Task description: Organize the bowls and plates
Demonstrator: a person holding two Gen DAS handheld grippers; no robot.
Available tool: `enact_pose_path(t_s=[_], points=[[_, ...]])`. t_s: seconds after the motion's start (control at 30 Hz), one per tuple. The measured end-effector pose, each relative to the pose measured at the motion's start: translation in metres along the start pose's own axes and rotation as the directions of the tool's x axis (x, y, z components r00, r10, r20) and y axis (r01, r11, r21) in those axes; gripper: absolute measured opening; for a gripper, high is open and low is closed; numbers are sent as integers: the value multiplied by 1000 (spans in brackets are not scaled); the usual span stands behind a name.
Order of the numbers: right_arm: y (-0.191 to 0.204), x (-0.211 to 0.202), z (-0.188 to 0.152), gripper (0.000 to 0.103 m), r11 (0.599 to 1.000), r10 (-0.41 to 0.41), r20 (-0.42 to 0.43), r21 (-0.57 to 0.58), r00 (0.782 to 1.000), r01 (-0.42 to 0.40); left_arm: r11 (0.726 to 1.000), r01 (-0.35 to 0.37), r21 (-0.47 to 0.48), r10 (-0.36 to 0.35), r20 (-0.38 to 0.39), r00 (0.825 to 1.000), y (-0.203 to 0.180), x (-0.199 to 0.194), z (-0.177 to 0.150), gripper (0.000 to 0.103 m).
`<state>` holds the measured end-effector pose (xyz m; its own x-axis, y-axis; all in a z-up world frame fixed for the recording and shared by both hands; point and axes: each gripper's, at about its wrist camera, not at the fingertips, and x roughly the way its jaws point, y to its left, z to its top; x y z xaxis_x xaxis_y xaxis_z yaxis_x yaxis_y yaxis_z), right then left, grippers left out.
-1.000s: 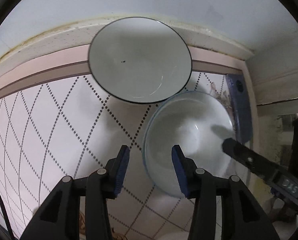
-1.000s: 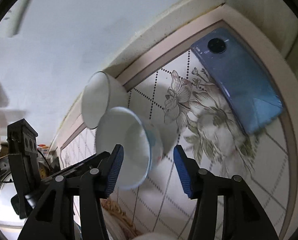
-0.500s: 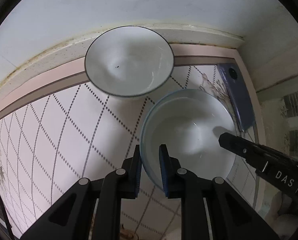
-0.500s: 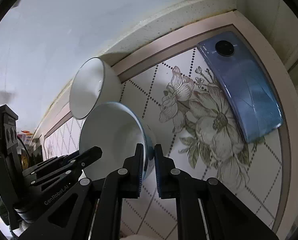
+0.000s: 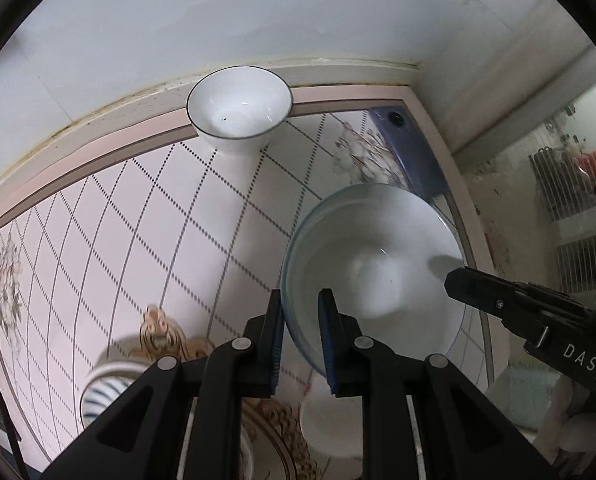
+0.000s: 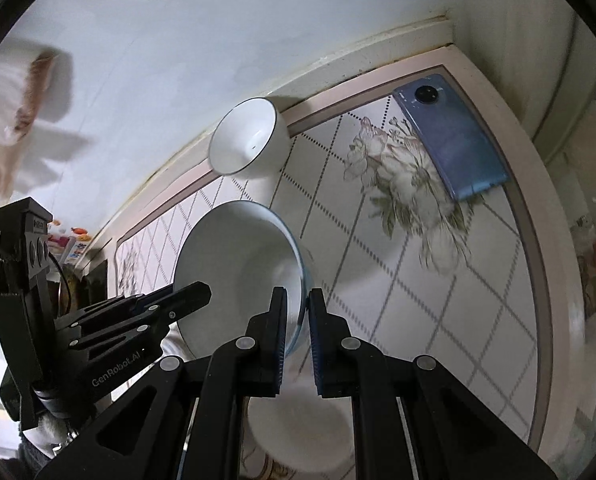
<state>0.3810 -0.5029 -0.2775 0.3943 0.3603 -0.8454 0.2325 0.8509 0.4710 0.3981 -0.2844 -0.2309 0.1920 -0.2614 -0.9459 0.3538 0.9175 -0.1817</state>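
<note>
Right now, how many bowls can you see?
4: a blue-rimmed bowl held up by both grippers, a white bowl by the wall, a plain bowl underneath, and a striped one, partly hidden.

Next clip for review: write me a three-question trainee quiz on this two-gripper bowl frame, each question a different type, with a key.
1. True or false: the blue-rimmed bowl is gripped on its rim by both the left gripper and the right gripper.
2. Multiple choice: where is the blue phone? A) inside the black-rimmed bowl B) flat on the tiled counter near the corner C) in the left gripper
3. Fill in: the black-rimmed bowl sits at the back of the counter, next to the ____.

Key: 1 true; 2 B; 3 wall
</note>
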Motion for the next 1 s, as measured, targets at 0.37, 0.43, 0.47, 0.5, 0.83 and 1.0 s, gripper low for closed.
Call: enact_pose_path(t_s=[0.37, 0.43, 0.47, 0.5, 0.83, 1.0], points=[[0, -39, -85, 12, 1000, -3, 3, -2, 1000, 3, 999, 11, 35, -10, -15, 1000, -15, -12, -67, 15], [-3, -38, -98, 12, 1000, -7, -6, 0, 1000, 7, 999, 5, 41, -4, -28, 1000, -18, -7, -77, 15], [-5, -36, -105, 12, 1000, -8, -13, 5, 1000, 8, 999, 3, 42, -1, -34, 999, -19, -4, -82, 15], [-7, -35, -110, 12, 1000, -8, -19, 8, 1000, 9, 999, 2, 42, -1, -39, 999, -20, -2, -85, 15], [-30, -13, -139, 12, 999, -28, -58, 28, 998, 30, 998, -38, 50, 41, -63, 997, -29, 19, -107, 15], [-33, -4, -143, 12, 999, -27, -72, 28, 997, 29, 997, -55, 53, 58, -72, 996, -26, 25, -106, 15]])
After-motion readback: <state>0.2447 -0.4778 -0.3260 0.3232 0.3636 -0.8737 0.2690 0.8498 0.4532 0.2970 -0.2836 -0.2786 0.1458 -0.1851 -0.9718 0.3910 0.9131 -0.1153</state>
